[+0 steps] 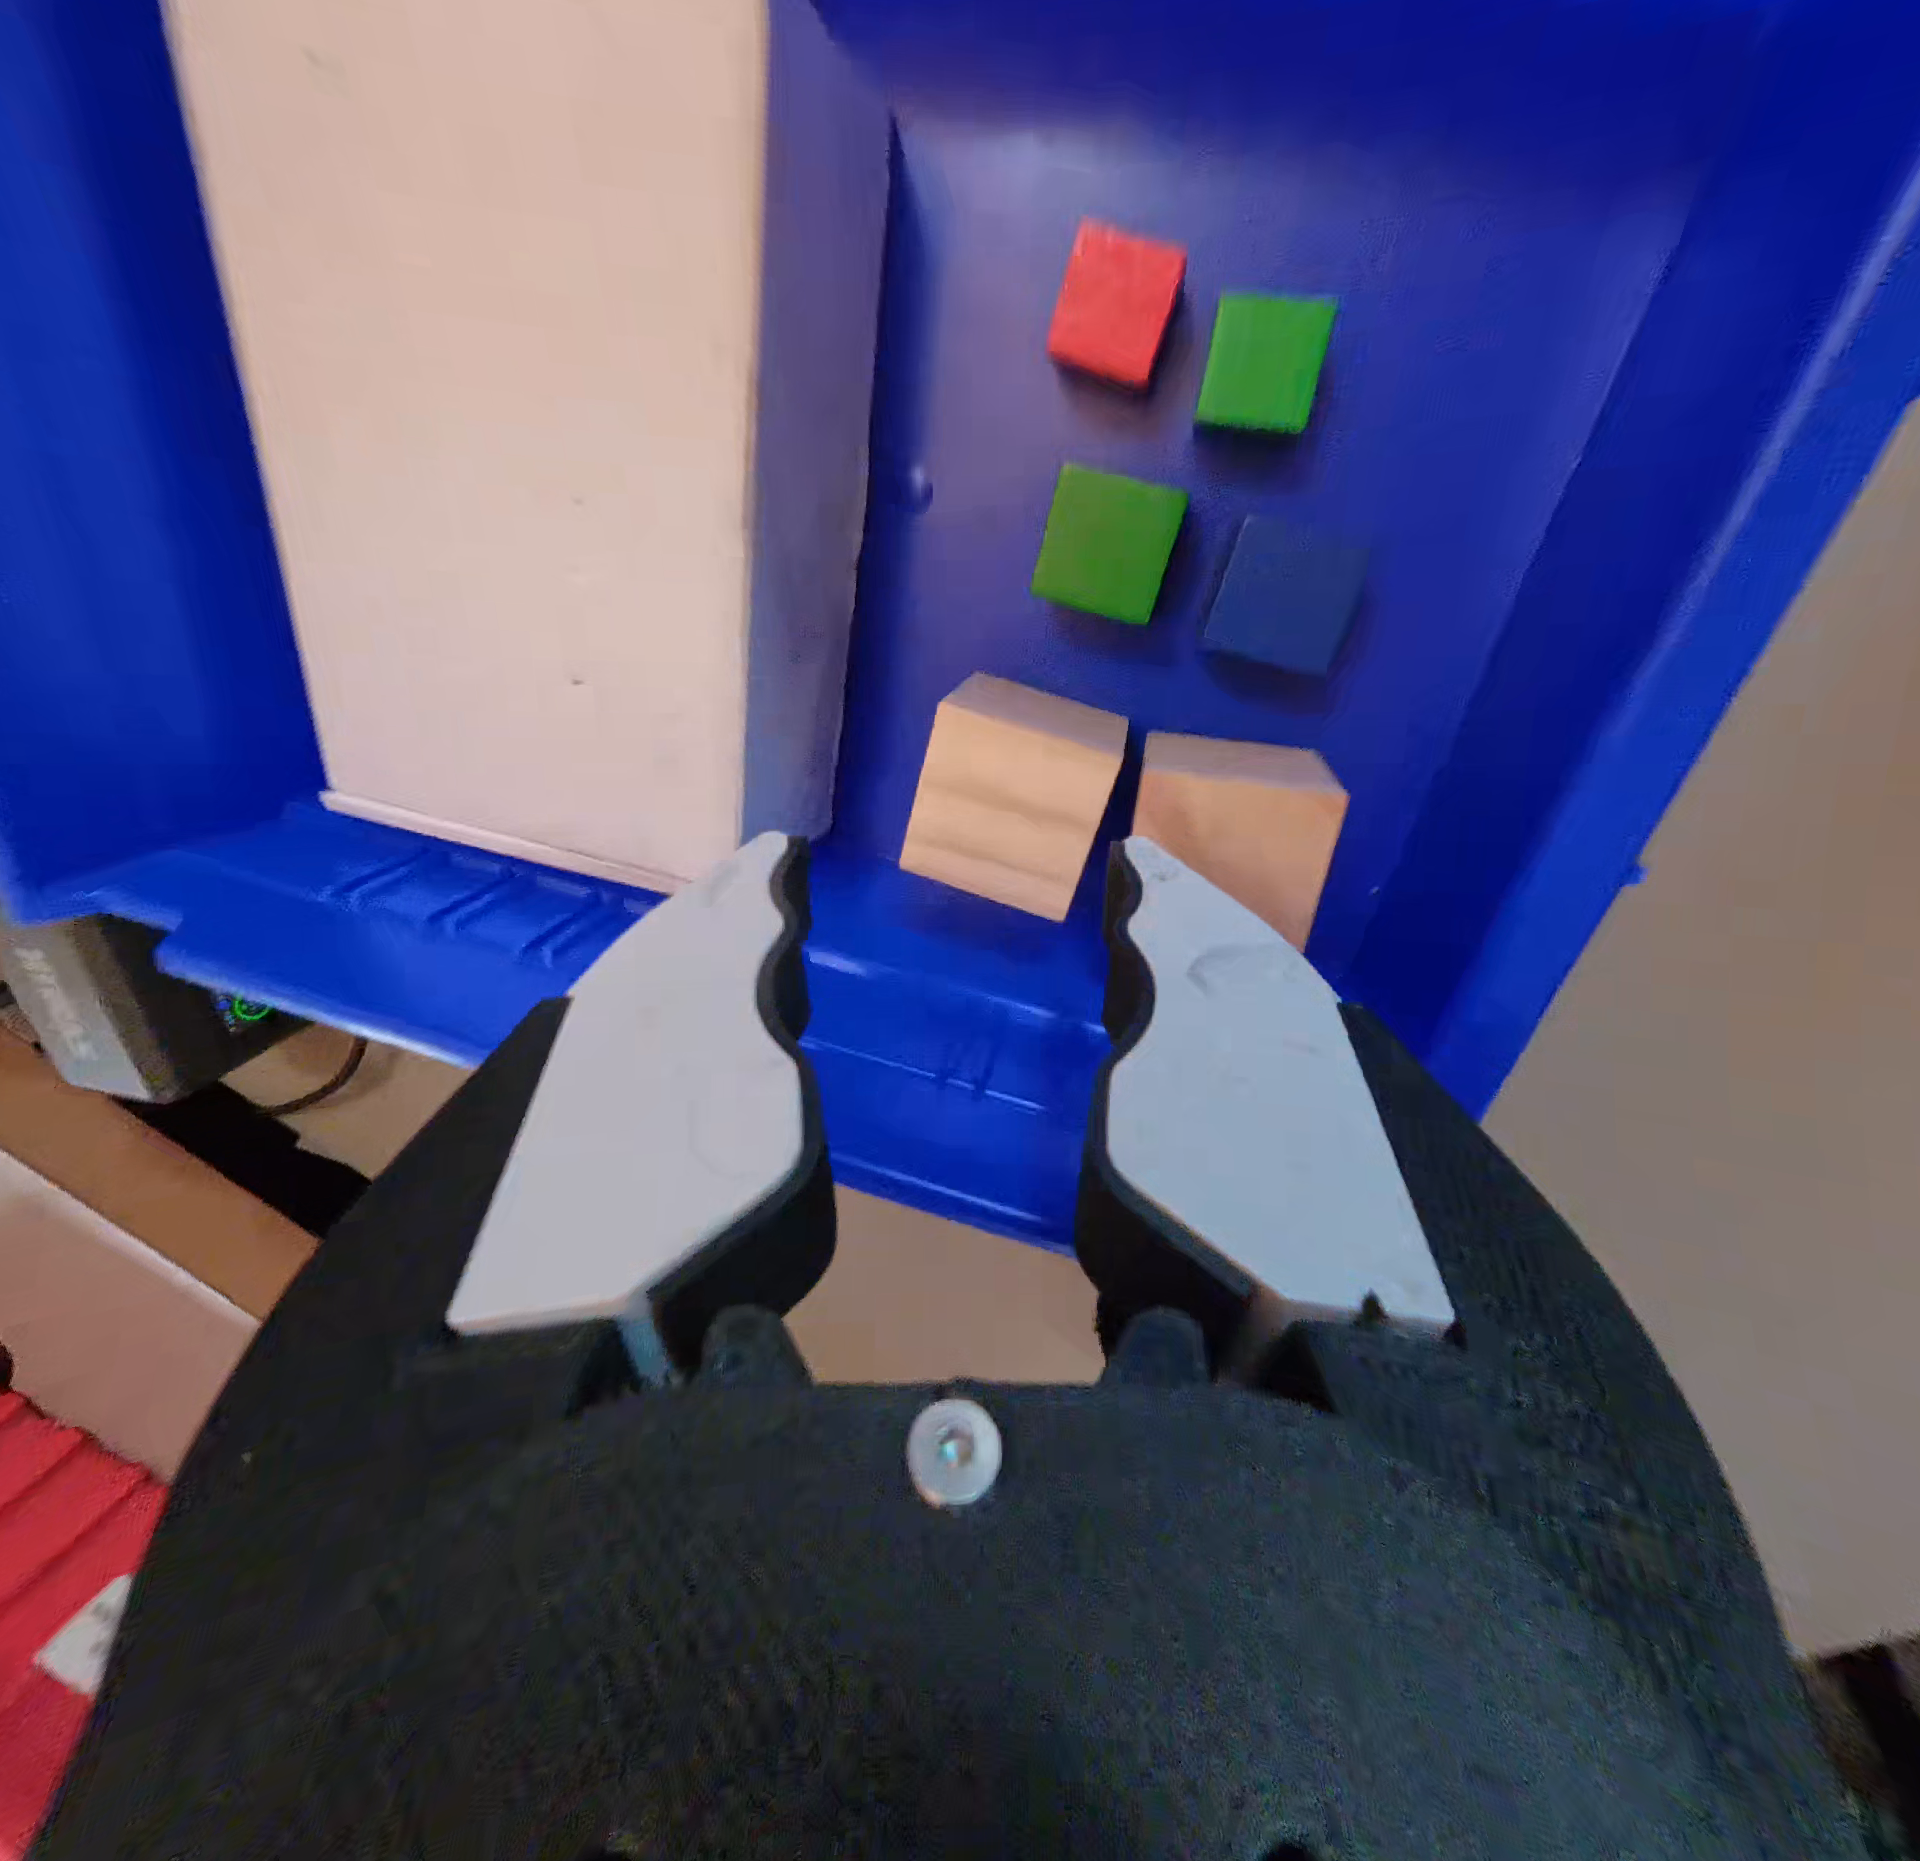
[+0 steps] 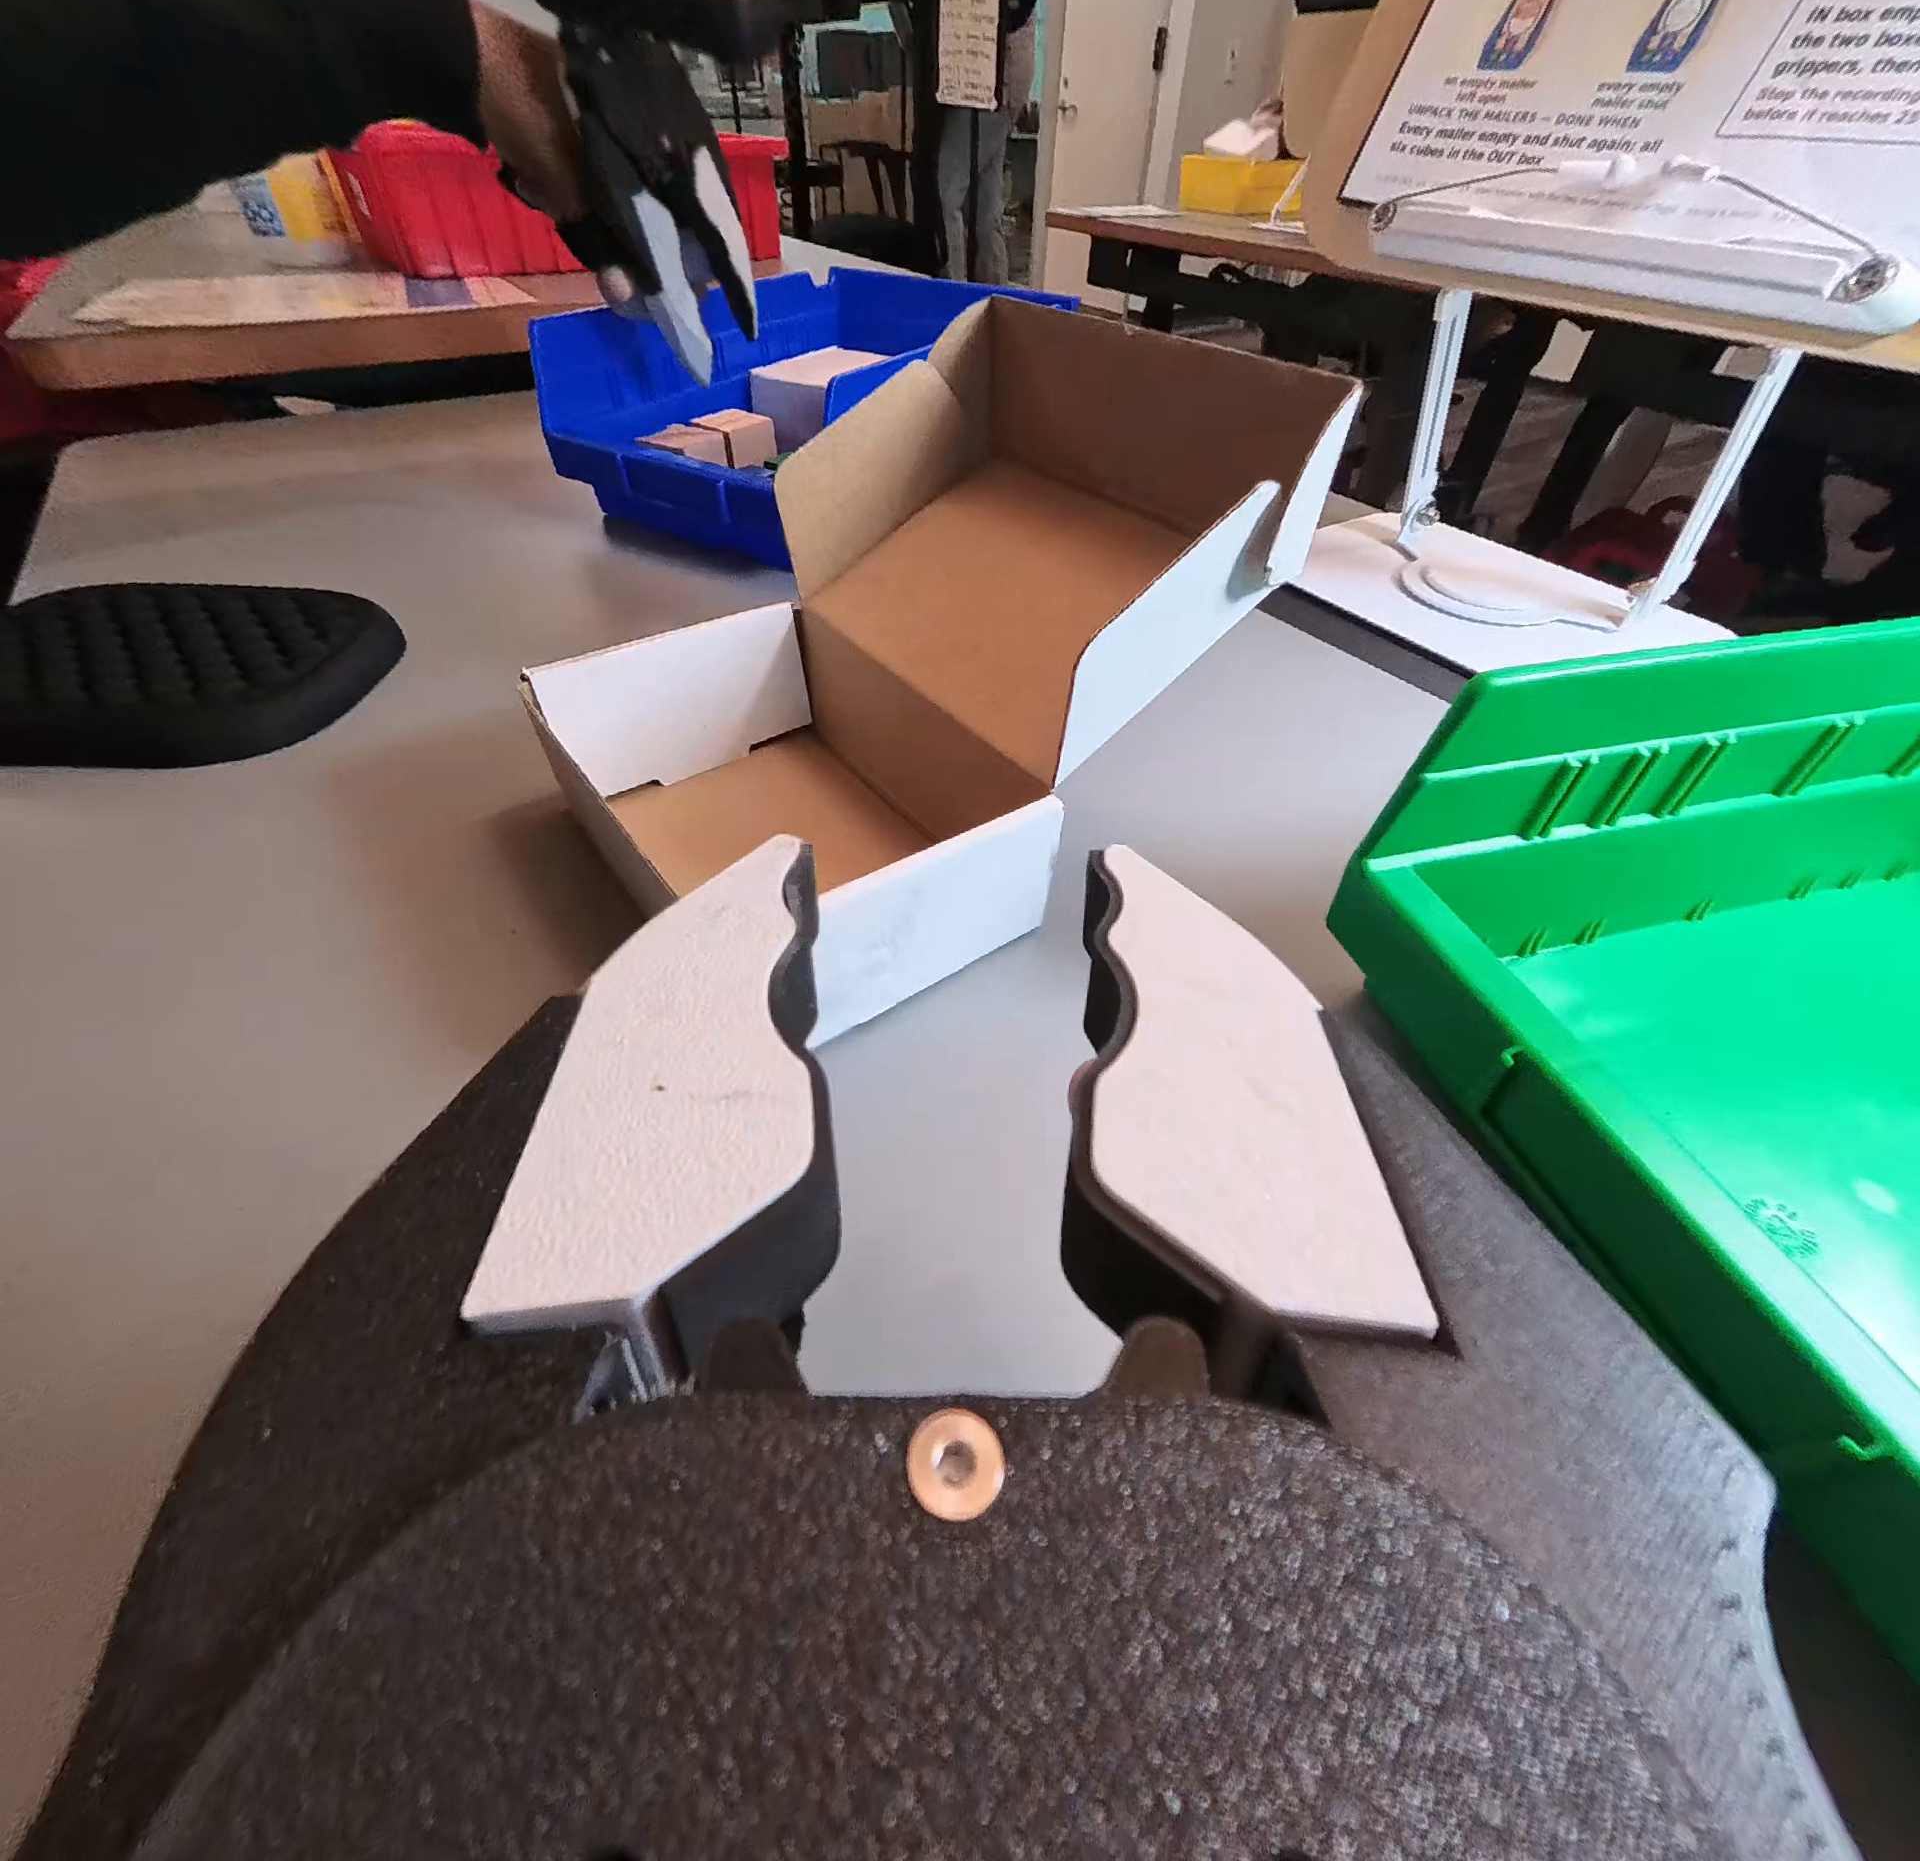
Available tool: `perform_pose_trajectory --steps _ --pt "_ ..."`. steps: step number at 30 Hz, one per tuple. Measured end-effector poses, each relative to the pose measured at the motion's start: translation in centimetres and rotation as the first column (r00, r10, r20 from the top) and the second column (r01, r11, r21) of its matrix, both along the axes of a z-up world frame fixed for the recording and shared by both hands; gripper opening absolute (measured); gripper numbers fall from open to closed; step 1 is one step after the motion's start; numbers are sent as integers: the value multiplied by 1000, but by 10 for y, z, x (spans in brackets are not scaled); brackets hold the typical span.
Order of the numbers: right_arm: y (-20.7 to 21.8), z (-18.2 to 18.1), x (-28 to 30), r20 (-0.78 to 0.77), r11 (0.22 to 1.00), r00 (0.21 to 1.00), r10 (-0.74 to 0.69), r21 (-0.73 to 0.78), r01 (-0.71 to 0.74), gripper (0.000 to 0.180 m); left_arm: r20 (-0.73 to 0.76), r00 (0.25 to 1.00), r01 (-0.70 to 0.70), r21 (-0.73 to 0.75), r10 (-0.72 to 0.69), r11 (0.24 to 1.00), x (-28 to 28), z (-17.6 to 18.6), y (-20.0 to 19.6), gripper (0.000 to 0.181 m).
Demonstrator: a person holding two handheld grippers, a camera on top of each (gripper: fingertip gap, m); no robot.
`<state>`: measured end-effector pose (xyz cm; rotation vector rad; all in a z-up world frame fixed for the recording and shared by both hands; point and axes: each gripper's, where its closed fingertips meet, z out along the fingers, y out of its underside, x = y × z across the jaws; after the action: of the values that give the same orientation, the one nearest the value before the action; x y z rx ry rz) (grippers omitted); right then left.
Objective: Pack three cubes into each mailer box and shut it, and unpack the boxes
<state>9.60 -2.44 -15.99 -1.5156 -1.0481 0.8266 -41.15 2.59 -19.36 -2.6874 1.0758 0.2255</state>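
In the left wrist view my left gripper [image 1: 956,866] is open and empty above the near edge of a blue bin [image 1: 935,1063]. In the bin lie a red cube [image 1: 1117,299], two green cubes [image 1: 1265,360] [image 1: 1110,542], a dark blue cube [image 1: 1286,593] and two plain wooden cubes [image 1: 1013,793] [image 1: 1242,824], beside a shut white mailer box [image 1: 488,377]. In the right wrist view my right gripper [image 2: 951,871] is open and empty, low over the table, just before an open, empty mailer box [image 2: 935,918]. The left gripper [image 2: 707,305] shows there above the blue bin [image 2: 665,481].
An empty green bin [image 2: 1662,980] stands to the right of the open mailer. A white stand with an instruction sheet [image 2: 1621,242] is at the back right. A black textured pad [image 2: 177,668] lies on the grey table [image 2: 312,980] at the left. A red bin [image 2: 447,201] sits on a farther table. Left tips to right tips: about 50 centimeters. The dark blue cube [image 1: 1286,593] is about 6 centimeters from my left fingertips and 45 centimeters from my right.
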Motion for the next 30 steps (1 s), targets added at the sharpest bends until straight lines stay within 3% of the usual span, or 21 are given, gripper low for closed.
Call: perform_pose_trajectory --steps 1,11,14,20,23,26,30 --pt "0 -1 1 4 1000 1000 -3 7 3 48 -25 1000 13 -41 -14 999 -4 -6 0 54" --pt "4 -8 7 -12 999 1000 -17 -27 17 45 -102 988 86 -284 -120 955 -8 -36 -6 49" --pt "4 -9 7 -13 999 1000 -16 -33 15 45 -63 995 61 -271 -81 961 -5 -40 -2 41" --pt "2 -8 6 -15 999 1000 -11 -37 10 45 -73 996 30 -237 -49 971 -6 -42 -1 49" --pt "2 -8 5 -11 999 1000 -12 -30 11 45 -75 996 25 -207 -41 978 -2 -42 3 42" --pt "1 -7 5 -13 1000 1000 -16 -26 16 44 -27 999 36 -131 -40 991 16 -20 13 42" --pt "-2 -6 4 -14 1000 1000 -5 -21 5 44 0 994 109 -39 -109 993 63 42 17 42"
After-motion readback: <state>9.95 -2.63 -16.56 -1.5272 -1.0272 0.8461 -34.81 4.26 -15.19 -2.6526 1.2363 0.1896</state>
